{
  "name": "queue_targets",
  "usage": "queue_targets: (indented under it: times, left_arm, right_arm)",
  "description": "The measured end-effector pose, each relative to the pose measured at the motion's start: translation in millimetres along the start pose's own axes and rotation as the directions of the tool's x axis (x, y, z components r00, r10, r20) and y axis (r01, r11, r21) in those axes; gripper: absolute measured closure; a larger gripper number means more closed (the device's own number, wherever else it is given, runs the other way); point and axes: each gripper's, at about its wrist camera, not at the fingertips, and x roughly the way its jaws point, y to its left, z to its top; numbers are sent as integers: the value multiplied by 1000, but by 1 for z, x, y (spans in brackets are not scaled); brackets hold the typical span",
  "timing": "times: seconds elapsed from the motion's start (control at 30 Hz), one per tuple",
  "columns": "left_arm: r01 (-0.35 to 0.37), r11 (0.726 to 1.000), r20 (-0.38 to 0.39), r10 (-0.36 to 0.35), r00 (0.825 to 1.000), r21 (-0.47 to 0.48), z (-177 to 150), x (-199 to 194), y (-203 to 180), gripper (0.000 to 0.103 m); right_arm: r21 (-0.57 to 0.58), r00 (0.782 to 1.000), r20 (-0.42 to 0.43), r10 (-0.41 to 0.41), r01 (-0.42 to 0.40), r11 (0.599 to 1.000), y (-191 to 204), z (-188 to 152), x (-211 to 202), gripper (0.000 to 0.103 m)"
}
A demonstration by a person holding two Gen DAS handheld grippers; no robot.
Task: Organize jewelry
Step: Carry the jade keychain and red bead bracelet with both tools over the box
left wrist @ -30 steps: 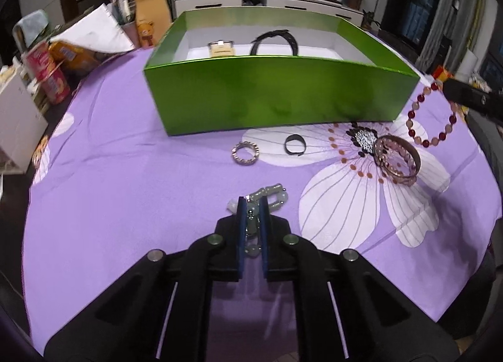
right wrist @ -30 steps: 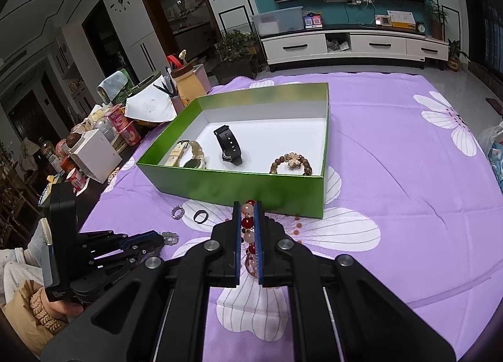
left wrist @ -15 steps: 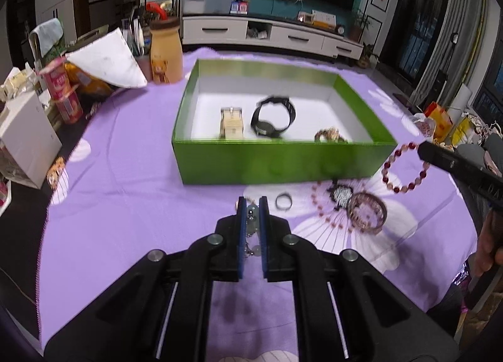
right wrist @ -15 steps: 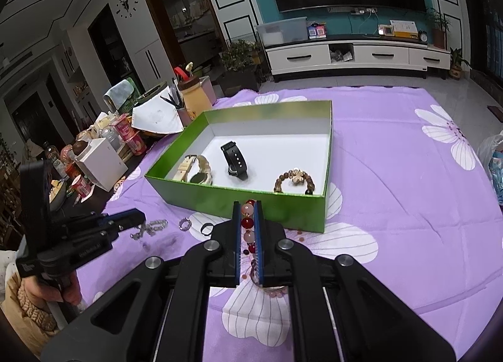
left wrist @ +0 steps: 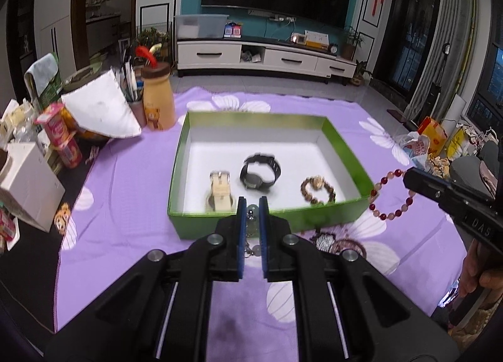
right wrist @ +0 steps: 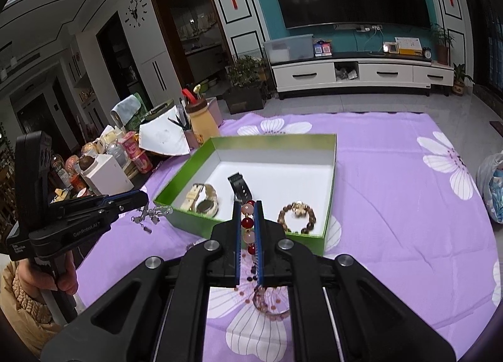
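The landmark is the green box [left wrist: 267, 220], open-topped, standing on the purple cloth [left wrist: 125, 220].

1. Left gripper [left wrist: 252, 214]: its 2 jaws are pressed together on a pale bead chain [left wrist: 251, 209]. In the right wrist view the chain [right wrist: 152, 216] hangs free in the air, just left of the box's near left corner, clear of the cloth.

2. Right gripper [right wrist: 247, 214]: its 2 jaws pinch a red bead bracelet [right wrist: 247, 223]. In the left wrist view the bracelet [left wrist: 389, 194] hangs as an open loop from the gripper tip, just right of the box's near right corner, above the cloth.

3. Box contents, 3 items on the white floor:
- a cream watch [left wrist: 220, 187] near the front wall, left;
- a black watch [left wrist: 260, 171] in the middle;
- a brown bead bracelet [left wrist: 317, 189] near the front wall, right.

4. On the cloth in front of the box, right of centre, lies a pink bangle [right wrist: 272, 304], partly hidden behind the gripper bodies in both views.

5. Beyond the box's far left corner stand a tan bottle [left wrist: 157, 98] and a pen cup [left wrist: 135, 109].

6. A hand [right wrist: 64, 277] grips the left gripper's handle, well left of the box.
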Motion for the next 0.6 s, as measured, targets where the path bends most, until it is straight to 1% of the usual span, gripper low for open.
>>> queue_targets:
  times: [0.27,0.5,0.6]
  left_arm:
    - [15,1000,6,-15,1000,-6,32,12,-1,96]
    - [30,999,-19,-30,999,-24,51,35,2,96]
    - [23,999,-27,-24,999,-32,58,45,6,96]
  right_arm:
    - [12,1000,29,9,-9,1000,-9,24,2,96]
    - [36,999,17,28,-29,999,-18,39,16,96]
    - [42,1000,5,31,-31,999,-21,43,25,96]
